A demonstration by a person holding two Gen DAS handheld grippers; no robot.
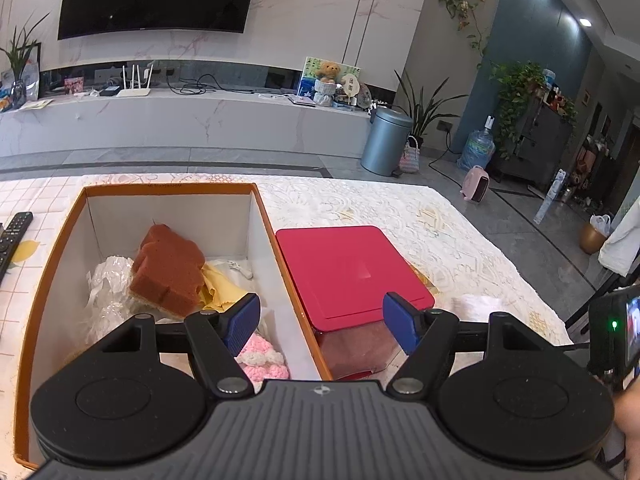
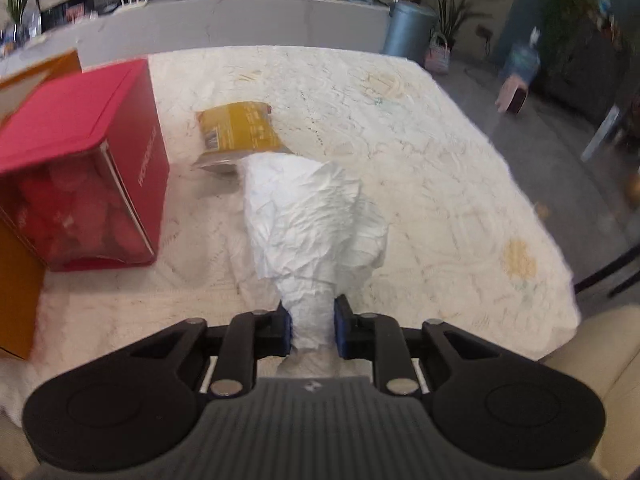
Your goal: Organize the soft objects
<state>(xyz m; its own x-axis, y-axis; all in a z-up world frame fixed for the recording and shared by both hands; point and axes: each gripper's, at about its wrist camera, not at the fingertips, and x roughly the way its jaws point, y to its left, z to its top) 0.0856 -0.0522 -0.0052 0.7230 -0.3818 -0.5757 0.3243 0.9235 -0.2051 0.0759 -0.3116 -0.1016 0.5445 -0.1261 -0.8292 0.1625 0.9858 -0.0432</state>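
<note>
My left gripper (image 1: 320, 312) is open and empty, hovering over the right wall of an orange-rimmed cardboard box (image 1: 60, 248). Inside the box lie a brown sponge (image 1: 168, 272), a yellow cloth (image 1: 222, 288), a pink-and-white crochet piece (image 1: 264, 360) and clear plastic wrap (image 1: 106, 280). My right gripper (image 2: 312, 324) is shut on a crumpled white cloth (image 2: 312, 216), whose near end is pinched between the blue pads while the rest spreads over the lace tablecloth. A corner of that white cloth (image 1: 476, 304) shows in the left wrist view.
A red box (image 1: 348, 268) with a clear front (image 2: 80, 216) stands right of the orange box (image 2: 16, 280). A yellow packet (image 2: 240, 128) lies behind the white cloth. A black remote (image 1: 14, 232) lies at the far left. The table edge (image 2: 532, 184) falls off to the right.
</note>
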